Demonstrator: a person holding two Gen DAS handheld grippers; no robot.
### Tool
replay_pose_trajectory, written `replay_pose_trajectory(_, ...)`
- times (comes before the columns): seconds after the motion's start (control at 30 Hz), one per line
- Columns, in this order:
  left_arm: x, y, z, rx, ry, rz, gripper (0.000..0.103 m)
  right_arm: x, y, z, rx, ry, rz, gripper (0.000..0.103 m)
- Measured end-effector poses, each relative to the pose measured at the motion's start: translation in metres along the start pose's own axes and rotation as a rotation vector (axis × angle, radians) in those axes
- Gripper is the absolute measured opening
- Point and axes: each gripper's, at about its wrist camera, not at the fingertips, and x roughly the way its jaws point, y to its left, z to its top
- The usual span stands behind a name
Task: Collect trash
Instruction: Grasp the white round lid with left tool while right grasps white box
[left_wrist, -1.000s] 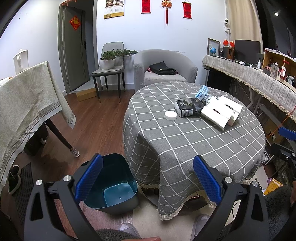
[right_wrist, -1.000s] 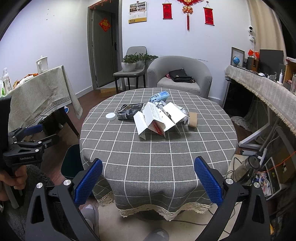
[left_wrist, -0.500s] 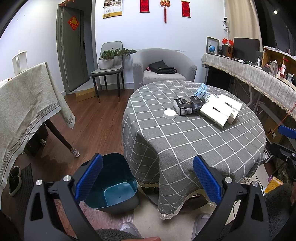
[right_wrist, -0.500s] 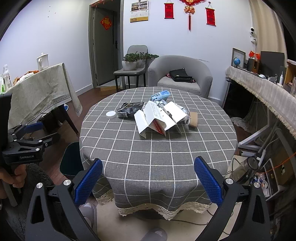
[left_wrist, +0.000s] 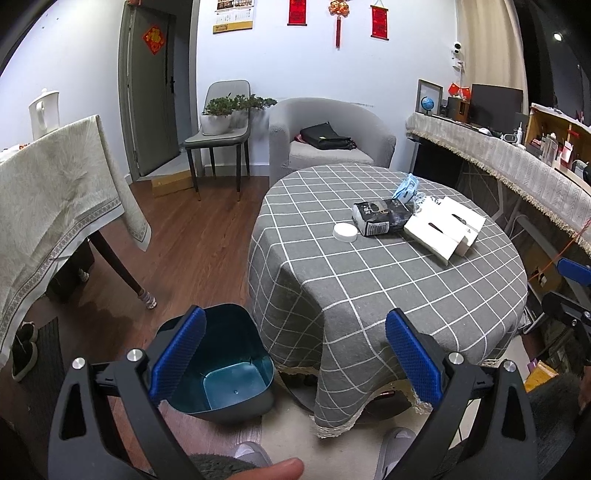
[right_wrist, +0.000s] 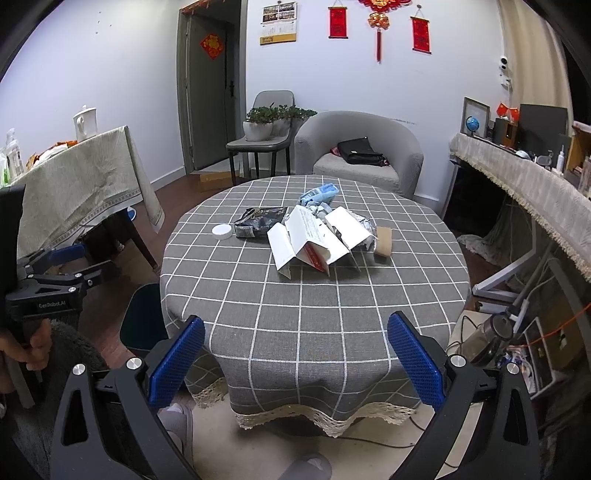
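Here, in the left wrist view, the left gripper (left_wrist: 295, 354) hangs with its blue pads spread wide and nothing between them, above the near edge of the round table (left_wrist: 388, 295) and the bin (left_wrist: 221, 373) on the floor just beside it. The bin's mouth faces up and its inside looks bare. On the far part of the checked cloth lies the trash: a white lid (left_wrist: 345, 232), a dark packet (left_wrist: 380, 218) just beside it, a blue wrapper (left_wrist: 406, 186) behind that, and a white carton (left_wrist: 443, 230) on the right. A second table draped in pale cloth (left_wrist: 55, 206) stands on the left, well apart, and an armchair (left_wrist: 328, 136) sits behind the round table.

The right wrist view shows the right gripper (right_wrist: 295, 356), likewise released and holding nothing, facing the table's near edge. From this side the carton (right_wrist: 310, 243) is seen unfolded, with a brown cardboard roll (right_wrist: 383, 242) beside it that the left view does not show. The lid (right_wrist: 222, 232), packet (right_wrist: 258, 221) and wrapper (right_wrist: 319, 195) are all in view. The bin is largely hidden behind the table's hanging cloth. At the left edge a hand (right_wrist: 26, 343) holds the left gripper's handle.
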Motion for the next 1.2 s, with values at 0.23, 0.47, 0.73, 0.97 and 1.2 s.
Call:
replay_pose_trajectory(0.23,0.003,0.002,0.000,0.011,0.011,-0.024,0.100,0.000,0.003,0.006,-0.011,-0.013,0.013,0.100)
replay_pose_trajectory(0.47,0.009,0.008,0.005,-0.008,0.004,-0.079,0.098,0.007,0.005,0.013,-0.045,-0.021,0.026,0.100)
replay_pose_trajectory(0.73,0.032,0.008,0.021,-0.003,0.019,-0.144,0.083,0.025,0.002,0.025,-0.089,-0.021,0.042,0.099)
replay_pose_trajectory(0.97,0.065,0.003,0.034,-0.011,0.040,-0.202,0.075,0.052,-0.011,0.029,-0.098,0.018,0.051,0.094)
replay_pose_trajectory(1.2,0.099,-0.015,0.045,0.031,0.059,-0.222,0.067,0.062,-0.022,0.034,-0.112,0.021,0.051,0.088)
